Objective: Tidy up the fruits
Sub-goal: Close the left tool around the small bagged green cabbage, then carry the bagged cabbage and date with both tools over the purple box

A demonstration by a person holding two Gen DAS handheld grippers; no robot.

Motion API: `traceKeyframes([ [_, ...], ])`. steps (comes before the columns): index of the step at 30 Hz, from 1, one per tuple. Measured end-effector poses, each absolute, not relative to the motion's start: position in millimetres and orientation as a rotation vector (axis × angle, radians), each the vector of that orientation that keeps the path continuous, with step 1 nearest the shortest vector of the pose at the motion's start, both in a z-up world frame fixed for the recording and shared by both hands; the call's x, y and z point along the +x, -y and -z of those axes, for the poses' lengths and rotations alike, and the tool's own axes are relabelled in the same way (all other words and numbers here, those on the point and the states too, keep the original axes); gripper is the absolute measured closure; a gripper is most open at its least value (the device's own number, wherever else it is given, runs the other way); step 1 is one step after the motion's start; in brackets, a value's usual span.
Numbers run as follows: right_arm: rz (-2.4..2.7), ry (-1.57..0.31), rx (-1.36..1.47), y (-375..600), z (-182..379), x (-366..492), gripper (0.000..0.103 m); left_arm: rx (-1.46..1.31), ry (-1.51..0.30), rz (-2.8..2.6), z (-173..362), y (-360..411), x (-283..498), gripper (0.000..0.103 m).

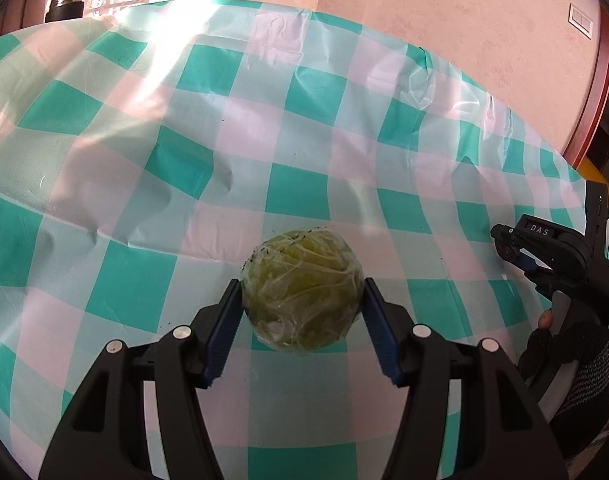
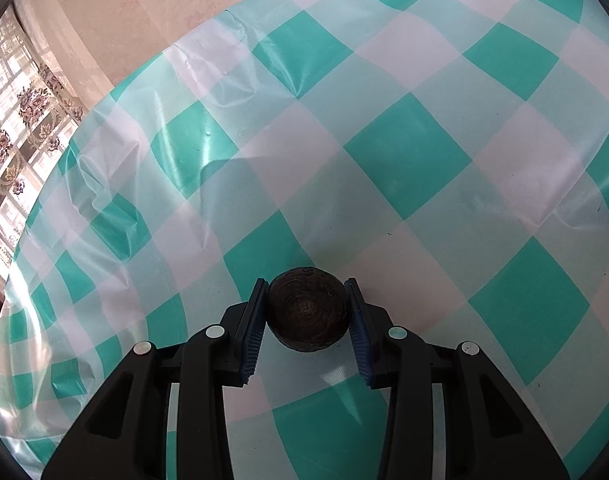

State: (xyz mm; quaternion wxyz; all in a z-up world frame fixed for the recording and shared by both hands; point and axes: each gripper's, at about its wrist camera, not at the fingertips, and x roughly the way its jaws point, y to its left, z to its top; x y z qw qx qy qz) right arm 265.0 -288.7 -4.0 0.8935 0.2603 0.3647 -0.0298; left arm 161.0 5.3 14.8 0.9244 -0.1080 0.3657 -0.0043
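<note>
In the left wrist view, my left gripper (image 1: 302, 292) is shut on a round yellow-green fruit in clear wrap (image 1: 302, 290), both blue pads against its sides, over the checked tablecloth (image 1: 184, 120). In the right wrist view, my right gripper (image 2: 307, 308) is shut on a round dark brown fruit (image 2: 308, 310), its pads pressed on both sides, low over the cloth (image 2: 404, 152). The right gripper also shows in the left wrist view at the right edge (image 1: 560, 256), held by a gloved hand (image 1: 576, 360); what it holds is hidden there.
A teal, white and pink checked plastic cloth covers the whole table and is wrinkled in places. A dark jar (image 1: 64, 6) stands at the far left edge by the window. A pink wall (image 1: 464, 20) lies beyond the table's far edge.
</note>
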Motion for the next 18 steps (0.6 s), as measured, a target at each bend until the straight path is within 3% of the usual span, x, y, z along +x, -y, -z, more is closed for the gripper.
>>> traceKeyframes([
  [5,0.013,-0.64,0.508,274,-12,233,0.064,-0.242,-0.754,-0.025,-13,-9,162,0.044],
  [18,-0.123,-0.686,0.381,200,-16,121,0.064,-0.313,-0.822,-0.067,-5,-20,115,0.044],
])
